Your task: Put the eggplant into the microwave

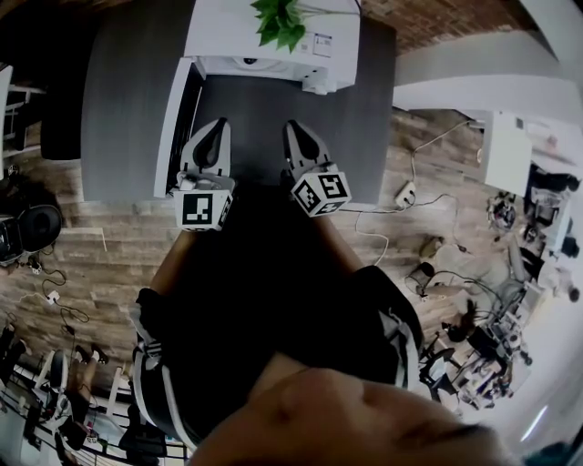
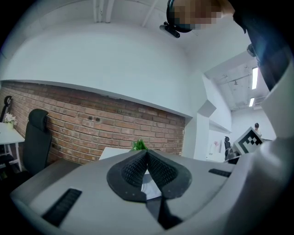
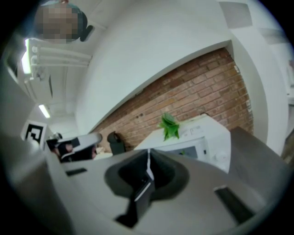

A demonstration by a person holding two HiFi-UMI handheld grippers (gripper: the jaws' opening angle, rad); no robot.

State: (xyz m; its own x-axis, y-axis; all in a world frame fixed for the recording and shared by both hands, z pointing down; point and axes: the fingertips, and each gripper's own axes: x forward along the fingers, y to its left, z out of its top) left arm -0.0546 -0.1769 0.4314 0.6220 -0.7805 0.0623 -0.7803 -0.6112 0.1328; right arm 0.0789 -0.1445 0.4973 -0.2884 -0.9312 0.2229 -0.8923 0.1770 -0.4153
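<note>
The left gripper (image 1: pixel 215 136) is held over the grey table (image 1: pixel 127 100), its jaws pressed together with nothing between them, as is shown in its own view. Just beside it, a white panel (image 1: pixel 178 127) runs out towards the person from the left corner of the microwave (image 1: pixel 239 36). It is judged to be the door swung open, though this is not settled. The microwave stands at the far side of the table, with a green plant (image 1: pixel 281 23) on top. The right gripper (image 1: pixel 299 136) is held alongside, short of the microwave, its jaws likewise together and empty. The eggplant is not seen in any view: none lies on the visible table, and the inside of the microwave cannot be made out. The scene therefore fits an eggplant lying somewhere out of view, or one lying inside the microwave. Either way, the inside is best checked from a lower angle, and the grippers are best held clear of the white panel.
</note>
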